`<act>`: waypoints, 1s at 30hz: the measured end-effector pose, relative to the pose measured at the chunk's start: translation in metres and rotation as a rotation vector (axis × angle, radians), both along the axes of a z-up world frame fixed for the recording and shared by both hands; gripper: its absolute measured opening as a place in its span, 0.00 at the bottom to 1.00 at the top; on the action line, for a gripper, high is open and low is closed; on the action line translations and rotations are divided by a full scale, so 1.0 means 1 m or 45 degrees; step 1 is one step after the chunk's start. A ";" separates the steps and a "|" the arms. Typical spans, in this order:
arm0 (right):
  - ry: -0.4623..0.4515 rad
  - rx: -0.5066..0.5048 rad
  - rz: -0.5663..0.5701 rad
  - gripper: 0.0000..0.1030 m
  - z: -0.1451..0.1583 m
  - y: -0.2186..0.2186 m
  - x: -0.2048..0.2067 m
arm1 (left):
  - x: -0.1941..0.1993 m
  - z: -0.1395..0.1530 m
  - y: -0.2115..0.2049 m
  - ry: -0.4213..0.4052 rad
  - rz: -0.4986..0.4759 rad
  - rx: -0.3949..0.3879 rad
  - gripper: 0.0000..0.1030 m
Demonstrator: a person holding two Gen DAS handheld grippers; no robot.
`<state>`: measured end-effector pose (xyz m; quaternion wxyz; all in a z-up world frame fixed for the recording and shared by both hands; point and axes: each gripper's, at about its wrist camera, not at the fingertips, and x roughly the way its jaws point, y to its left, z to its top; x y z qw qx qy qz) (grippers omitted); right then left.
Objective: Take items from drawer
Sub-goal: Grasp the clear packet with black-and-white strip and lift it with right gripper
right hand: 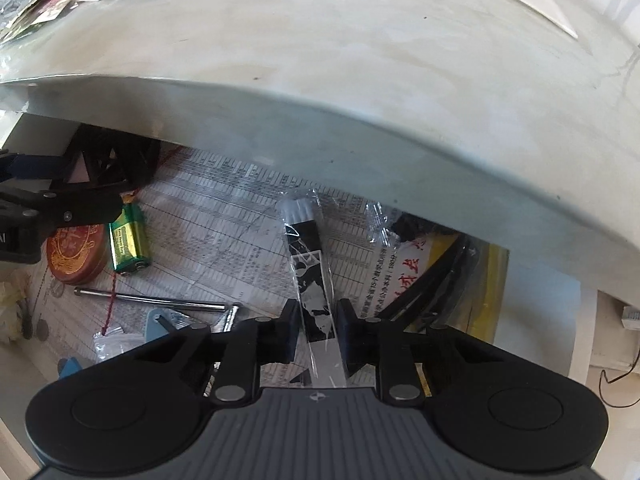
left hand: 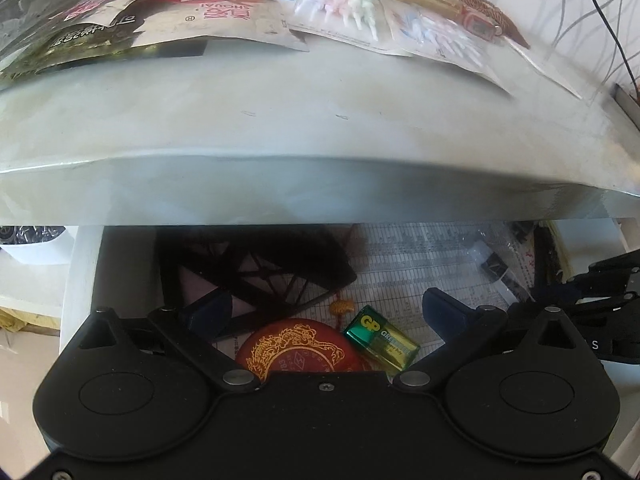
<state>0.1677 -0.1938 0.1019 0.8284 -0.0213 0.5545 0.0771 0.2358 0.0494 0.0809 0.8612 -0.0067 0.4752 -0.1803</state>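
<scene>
The open drawer, lined with printed paper (right hand: pixel 224 224), holds a red round tin (left hand: pixel 296 350) with a gold dragon, a green 9V battery (left hand: pixel 380 338) and a black folding fan (left hand: pixel 256 268). My left gripper (left hand: pixel 328 312) is open, hovering just above the tin and battery with nothing between its fingers. My right gripper (right hand: pixel 319 332) is shut on a long clear plastic packet (right hand: pixel 310 264) with black contents, which points away toward the drawer's back. The same tin (right hand: pixel 74 256) and battery (right hand: pixel 128 240) lie at the left of the right wrist view, under the left gripper (right hand: pixel 60 204).
A white tabletop (left hand: pixel 320 120) overhangs the drawer's rear. On it lie a snack bag (left hand: pixel 140 8) and candle packs (left hand: pixel 340 8). A thin metal rod (right hand: pixel 152 299), black cables (right hand: pixel 440 276) and yellow paper (right hand: pixel 492 280) also lie in the drawer.
</scene>
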 end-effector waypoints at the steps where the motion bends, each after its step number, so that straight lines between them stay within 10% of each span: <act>1: 0.000 0.007 -0.003 0.19 0.002 -0.001 -0.001 | 0.000 0.000 0.000 0.001 0.000 0.004 1.00; 25: -0.439 0.170 -0.102 0.18 0.160 -0.033 -0.042 | -0.004 0.005 -0.011 -0.030 0.036 0.096 1.00; 30: -0.497 0.093 -0.420 0.18 0.161 -0.096 0.017 | -0.005 0.006 -0.012 -0.008 0.051 0.049 1.00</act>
